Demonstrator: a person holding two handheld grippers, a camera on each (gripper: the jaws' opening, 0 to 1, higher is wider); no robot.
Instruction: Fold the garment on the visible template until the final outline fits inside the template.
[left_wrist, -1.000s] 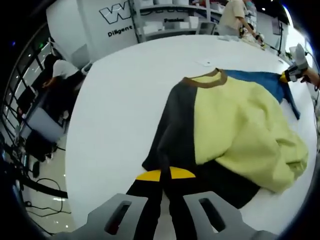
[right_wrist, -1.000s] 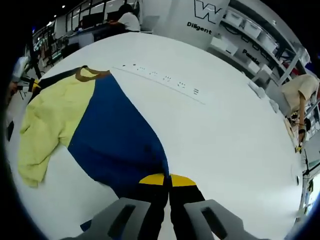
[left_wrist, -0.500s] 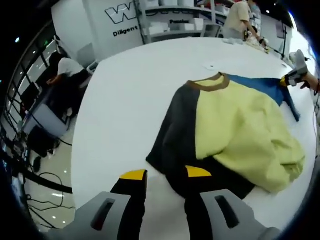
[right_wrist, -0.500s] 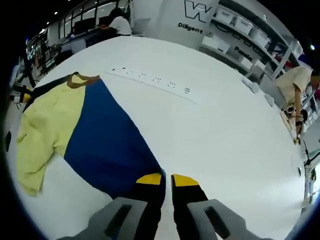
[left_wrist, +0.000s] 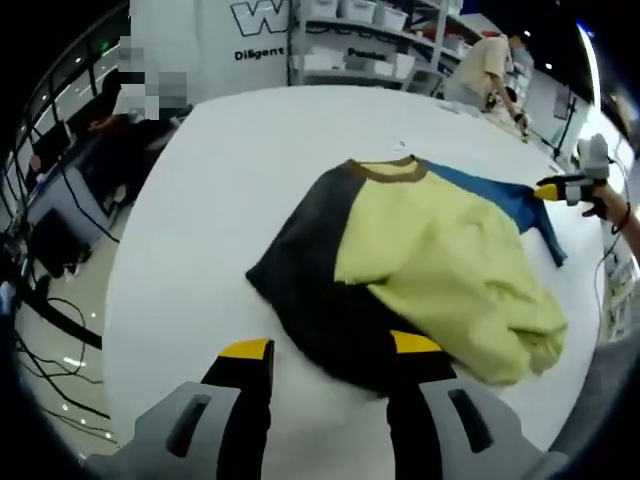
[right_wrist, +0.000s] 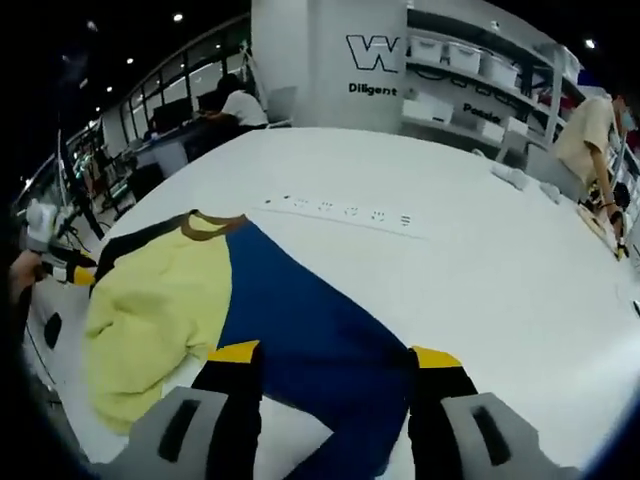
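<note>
The garment (left_wrist: 430, 270) is a soft, matte sweatshirt in colour blocks — pale yellow across the middle, dark grey or black on one side, royal blue on the other, with a brown ribbed collar (left_wrist: 385, 170). It lies spread on the white table (left_wrist: 210, 200), its yellow part bunched into thick rumpled folds toward the near edge in the left gripper view. In the right gripper view the blue panel (right_wrist: 310, 320) lies flat and smooth, a long wedge running from the collar toward the camera, with the yellow part (right_wrist: 150, 320) crumpled beside it.

The left gripper (left_wrist: 330, 350) has its jaws spread wide apart, holding nothing; the dark hem of the garment lies between and just beyond the yellow-tipped fingertips (left_wrist: 247, 350). The right gripper (right_wrist: 335, 355) is likewise wide open and empty, the blue cloth lying between its jaws.

The table is broad, glossy white and round-edged, with a faint row of small dark marks (right_wrist: 345, 212) beyond the collar. I cannot make out a template outline on it. Behind stand a white wall panel with dark lettering (right_wrist: 385, 70), shelves of pale storage bins (right_wrist: 470, 60), and people at desks (right_wrist: 240, 105); another person in a beige top (left_wrist: 485, 65) stands at the far side
</note>
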